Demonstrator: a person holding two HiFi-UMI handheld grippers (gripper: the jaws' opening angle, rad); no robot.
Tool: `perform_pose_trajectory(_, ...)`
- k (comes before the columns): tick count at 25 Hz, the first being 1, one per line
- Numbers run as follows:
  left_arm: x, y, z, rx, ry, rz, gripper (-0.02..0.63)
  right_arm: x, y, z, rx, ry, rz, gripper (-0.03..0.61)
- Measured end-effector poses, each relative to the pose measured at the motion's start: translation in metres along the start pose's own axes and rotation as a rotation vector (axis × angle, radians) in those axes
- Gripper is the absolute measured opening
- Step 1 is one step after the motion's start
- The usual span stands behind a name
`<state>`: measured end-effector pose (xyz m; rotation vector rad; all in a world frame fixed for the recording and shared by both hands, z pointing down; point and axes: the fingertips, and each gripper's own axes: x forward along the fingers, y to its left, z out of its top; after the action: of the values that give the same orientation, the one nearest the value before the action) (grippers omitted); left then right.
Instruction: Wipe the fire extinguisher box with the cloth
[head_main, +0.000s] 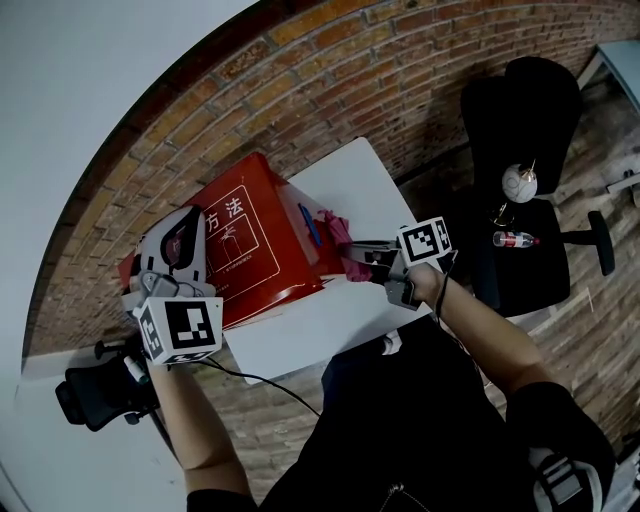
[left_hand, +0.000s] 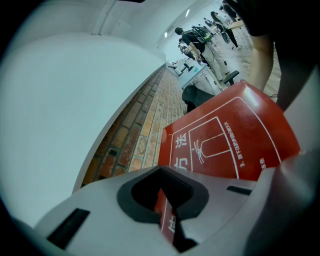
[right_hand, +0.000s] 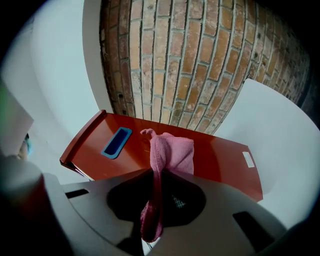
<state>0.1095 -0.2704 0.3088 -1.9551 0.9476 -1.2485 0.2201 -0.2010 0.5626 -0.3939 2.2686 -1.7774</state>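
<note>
Brick wall stands behind a white counter (head_main: 330, 325), and the red fire extinguisher box (head_main: 250, 250) sits on it, between the two grippers. The left gripper (left_hand: 167, 199) has its fingers clenched on a thin edge of the box, so it seems to be holding it steady. The right gripper (right_hand: 154, 180) has its fingers clenched on the pink cloth (right_hand: 172, 152), whose loose end lies on the narrow side with the blue handle pocket (right_hand: 116, 142).

Wiping looks to be the step in hand. Next the cloth needs pressing flat and sliding along that side, with the other gripper keeping the box from slipping.

The box's printed face is turned up toward the left gripper. Its long way seems to run from the near counter edge toward the bricks.
</note>
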Motion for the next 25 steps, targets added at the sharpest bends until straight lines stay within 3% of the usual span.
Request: perform_pose_trajectory(25, 0.000, 0.000, 0.001, -0.003, -0.002, 0.000, 0.025, -0.002, 0.098, 0.014, -0.055, -0.025, 0.140, 0.061)
